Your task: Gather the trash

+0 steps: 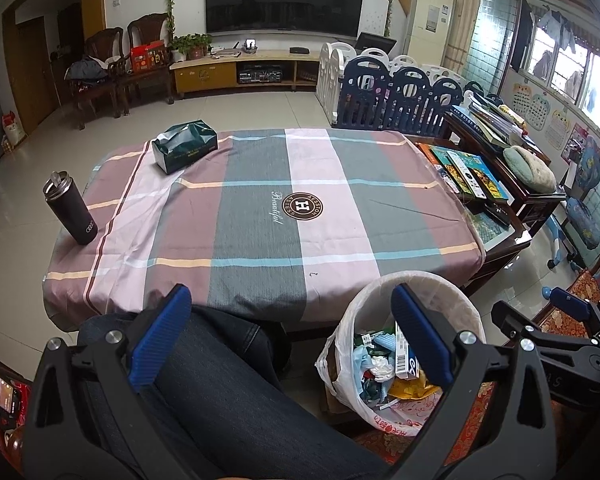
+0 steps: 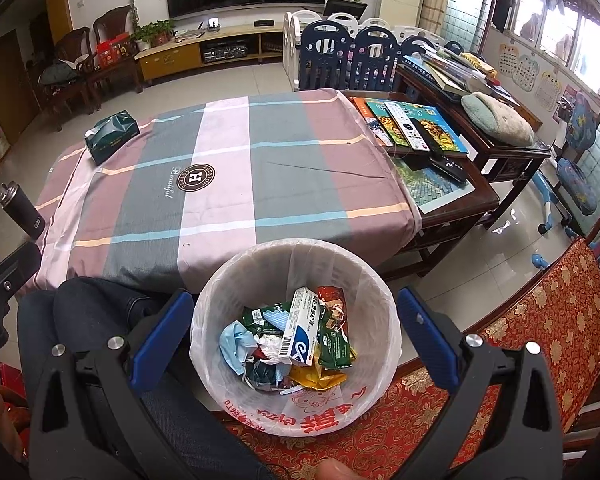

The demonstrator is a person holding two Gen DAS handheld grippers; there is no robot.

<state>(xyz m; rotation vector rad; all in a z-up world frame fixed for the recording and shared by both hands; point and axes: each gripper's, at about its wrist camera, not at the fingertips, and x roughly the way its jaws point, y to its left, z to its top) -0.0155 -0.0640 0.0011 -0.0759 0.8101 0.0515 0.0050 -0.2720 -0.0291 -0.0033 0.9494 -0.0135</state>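
The bin, lined with a white bag and holding wrappers, a mask and a toothpaste box, stands just off the table's near edge; the right gripper hangs over it, fingers spread, empty; the left gripper, also spread, hangs over a person's knee; a tissue box sits at the table's far left corner, a flask at its left edge; the bin's base is hidden.

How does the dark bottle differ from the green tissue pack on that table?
The bottle is a tall black cylinder standing upright at the cloth's left edge; the tissue pack is a low, dark green, crinkled block lying flat near the far left corner. The bottle has a metal lid; the pack shows a torn top opening. Both sit on the checked cloth.
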